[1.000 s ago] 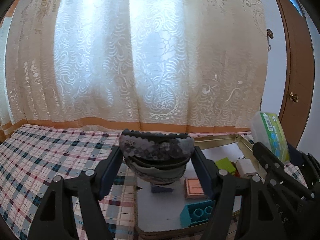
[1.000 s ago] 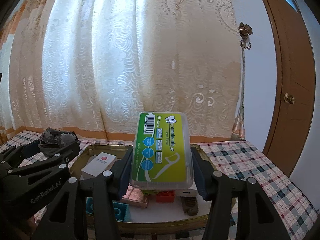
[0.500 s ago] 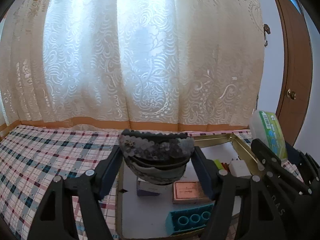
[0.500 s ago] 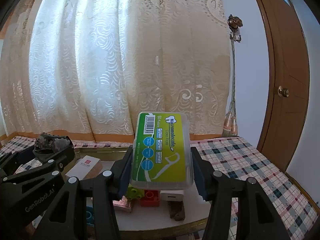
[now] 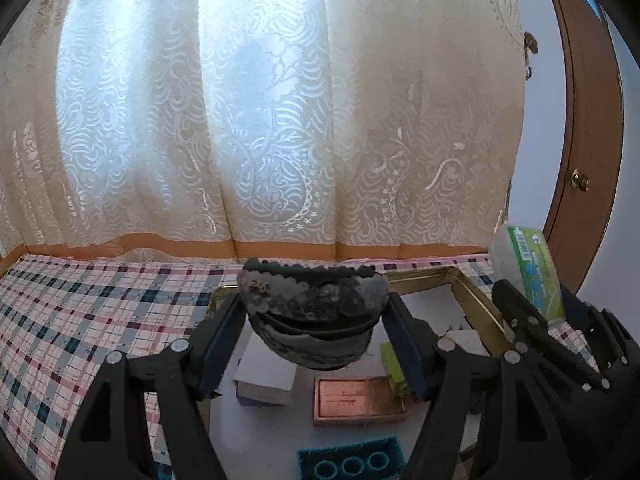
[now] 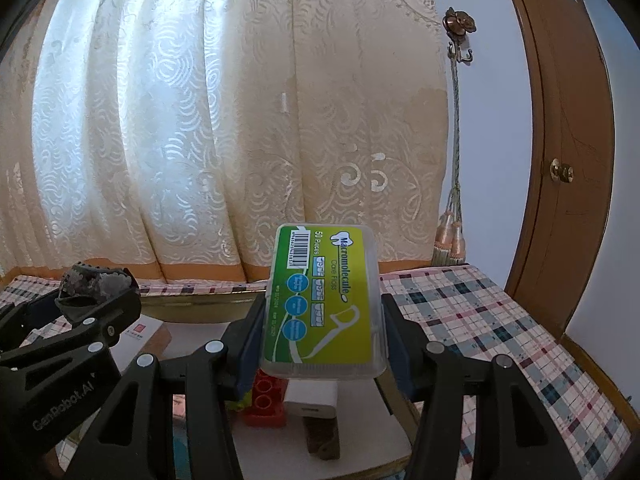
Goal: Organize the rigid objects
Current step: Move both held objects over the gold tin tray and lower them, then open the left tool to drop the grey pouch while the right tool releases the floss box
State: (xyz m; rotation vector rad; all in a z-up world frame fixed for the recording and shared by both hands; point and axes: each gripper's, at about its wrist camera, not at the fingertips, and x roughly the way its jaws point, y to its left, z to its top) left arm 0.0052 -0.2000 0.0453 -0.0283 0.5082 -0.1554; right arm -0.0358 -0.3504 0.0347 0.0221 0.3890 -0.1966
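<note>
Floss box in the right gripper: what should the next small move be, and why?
Probably lower the floss box toward a bare patch of the tray and only then open. The right gripper grips it by both sides, held above the red brick and white charger, not resting on anything. The left gripper also holds a sequined pouch over the tray, so space is tight.

Dark grey sequinned pouch, curved and slightly crumpled, raised above the gold-rimmed white tray near its far left corner. Clear plastic dental-floss box with green-yellow label, upright and tilted back, raised over the tray's right side, above a red toy brick and white adapter.
</note>
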